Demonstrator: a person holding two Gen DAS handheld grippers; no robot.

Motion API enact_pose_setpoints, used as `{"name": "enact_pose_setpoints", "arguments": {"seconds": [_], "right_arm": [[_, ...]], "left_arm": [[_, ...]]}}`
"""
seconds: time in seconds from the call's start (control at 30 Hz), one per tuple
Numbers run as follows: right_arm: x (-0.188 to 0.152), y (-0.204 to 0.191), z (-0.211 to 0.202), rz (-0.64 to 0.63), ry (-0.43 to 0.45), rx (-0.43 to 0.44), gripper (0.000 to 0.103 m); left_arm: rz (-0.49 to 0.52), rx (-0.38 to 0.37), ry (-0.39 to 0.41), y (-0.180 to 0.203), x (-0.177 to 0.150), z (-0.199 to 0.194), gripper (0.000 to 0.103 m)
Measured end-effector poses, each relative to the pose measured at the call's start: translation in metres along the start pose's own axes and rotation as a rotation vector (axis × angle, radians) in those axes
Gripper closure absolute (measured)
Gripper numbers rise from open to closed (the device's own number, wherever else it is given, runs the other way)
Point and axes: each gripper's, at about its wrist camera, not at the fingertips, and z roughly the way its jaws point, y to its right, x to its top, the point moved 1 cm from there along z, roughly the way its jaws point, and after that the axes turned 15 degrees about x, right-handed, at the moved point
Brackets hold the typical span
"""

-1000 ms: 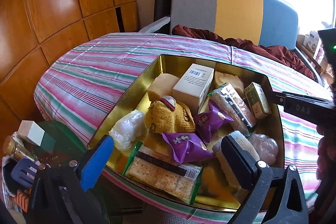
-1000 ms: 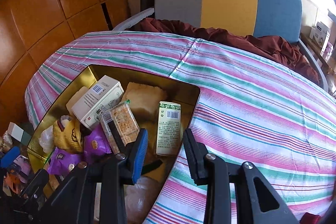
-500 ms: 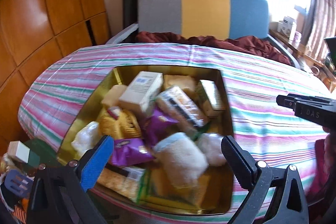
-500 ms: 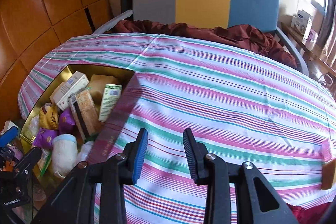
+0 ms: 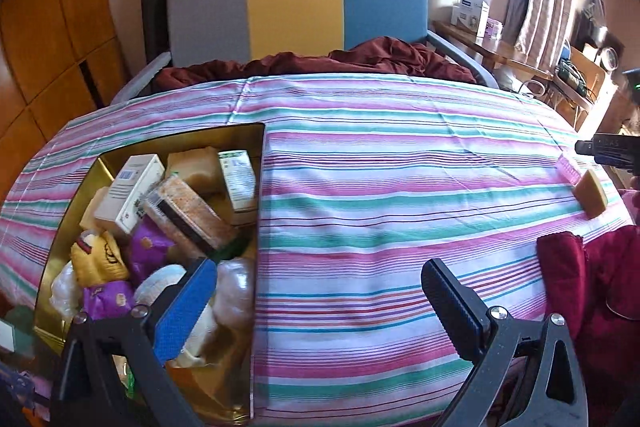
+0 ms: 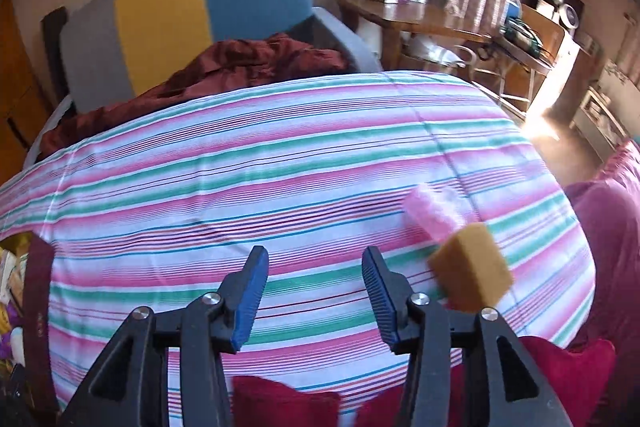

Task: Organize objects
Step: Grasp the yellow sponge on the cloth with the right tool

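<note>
Two items sit blurred at the right wrist view's lower right: a tan sponge (image 6: pixel 472 267) touching a pink roll (image 6: pixel 434 213), just right of the right gripper (image 6: pixel 314 293), jaws parted, empty; left gripper (image 5: pixel 320 307) gapes wide, empty; gold tin (image 5: pixel 256 227), lower left, partly cut off.

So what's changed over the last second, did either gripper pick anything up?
No. Both grippers swung right, away from the gold tin of snacks toward the brown sponge block and pink roll at the striped table's right edge. The right gripper opened wider; the left gripper stayed open and empty. The tin's contents look unmoved.
</note>
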Motion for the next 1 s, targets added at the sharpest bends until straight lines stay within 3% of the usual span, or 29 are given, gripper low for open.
{"name": "enact_pose_setpoints", "arguments": {"seconds": [0.1, 0.17, 0.37, 0.77, 0.9, 1.0], "right_arm": [[0.005, 0.052, -0.001, 0.074, -0.012, -0.06, 0.033], [0.004, 0.084, 0.003, 0.131, -0.035, -0.093, 0.032], [-0.011, 0.143, 0.023, 0.379, -0.105, 0.04, 0.03], [-0.009, 0.133, 0.041, 0.3, -0.122, -0.111, 0.034], [-0.009, 0.131, 0.035, 0.29, -0.059, -0.128, 0.043], [-0.003, 0.134, 0.018, 0.302, 0.039, -0.11, 0.045]], "left_arm": [[0.029, -0.024, 0.013, 0.02, 0.004, -0.004, 0.0], [0.046, -0.041, 0.017, 0.03, 0.007, -0.004, 0.0], [0.081, -0.09, 0.012, 0.064, 0.022, -0.003, 0.0], [0.163, -0.153, 0.027, 0.139, 0.058, 0.006, 0.0], [0.191, -0.201, 0.025, 0.171, 0.073, 0.011, 0.0], [0.202, -0.242, 0.032, 0.197, 0.082, 0.014, 0.0]]}}
